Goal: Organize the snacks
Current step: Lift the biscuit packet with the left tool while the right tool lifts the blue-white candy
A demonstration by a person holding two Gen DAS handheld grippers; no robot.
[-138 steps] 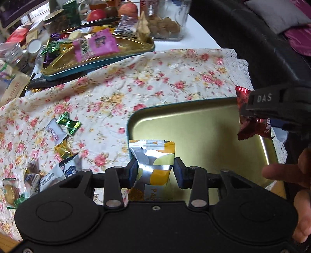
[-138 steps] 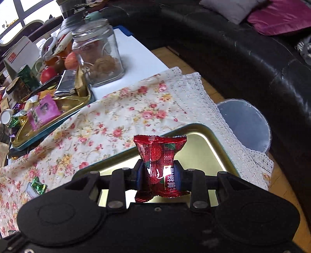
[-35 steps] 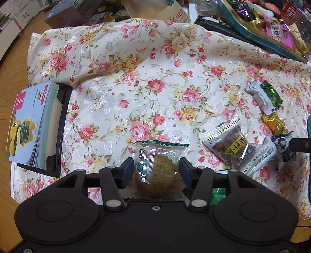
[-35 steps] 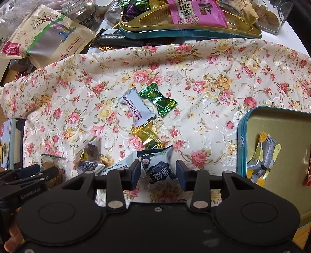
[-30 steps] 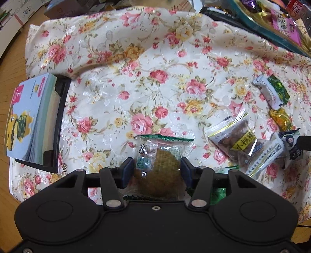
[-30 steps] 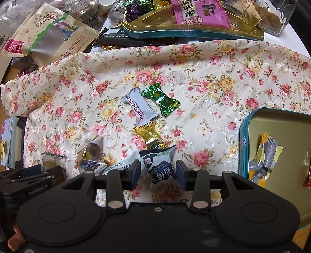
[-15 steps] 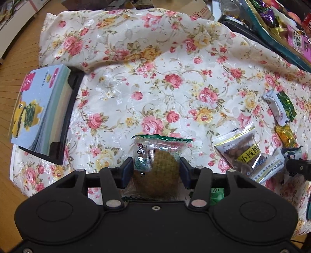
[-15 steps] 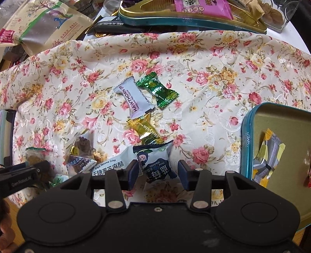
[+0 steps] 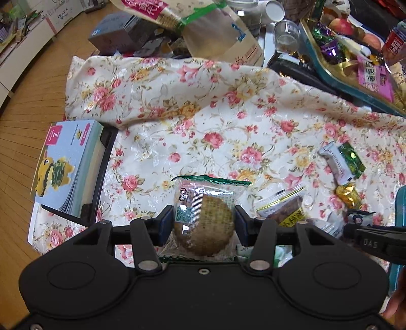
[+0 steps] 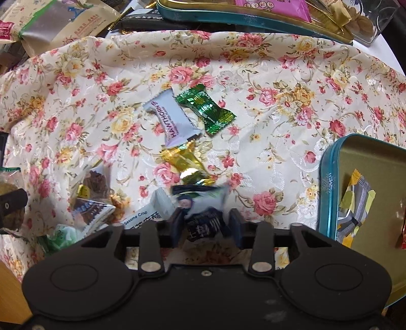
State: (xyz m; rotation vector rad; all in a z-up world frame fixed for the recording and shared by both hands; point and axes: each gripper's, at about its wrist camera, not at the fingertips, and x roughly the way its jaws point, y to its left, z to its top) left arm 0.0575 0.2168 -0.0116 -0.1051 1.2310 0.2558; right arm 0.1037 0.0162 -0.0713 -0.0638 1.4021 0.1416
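My left gripper (image 9: 204, 222) is shut on a clear-wrapped round cookie (image 9: 203, 218) and holds it above the floral tablecloth (image 9: 203, 121). My right gripper (image 10: 204, 224) is closed around a dark blue and white snack packet (image 10: 200, 210), which is blurred. Loose snacks lie on the cloth: a white hawthorn packet (image 10: 172, 121), a green candy (image 10: 205, 108), a gold candy (image 10: 185, 165) and a sesame crisp packet (image 10: 149, 214). The teal-rimmed gold tin (image 10: 330, 182) at right holds a grey and yellow packet (image 10: 355, 203).
A second tin tray (image 10: 253, 17) full of snacks stands at the back with a glass jar (image 10: 368, 20) beside it. A booklet in a black holder (image 9: 68, 165) sits at the cloth's left edge. Bags and boxes (image 9: 203, 30) crowd the far side.
My left gripper has lifted the cookie off the cloth and tilted up. My right gripper has closed in on the dark blue packet, which now shifts between the fingers.
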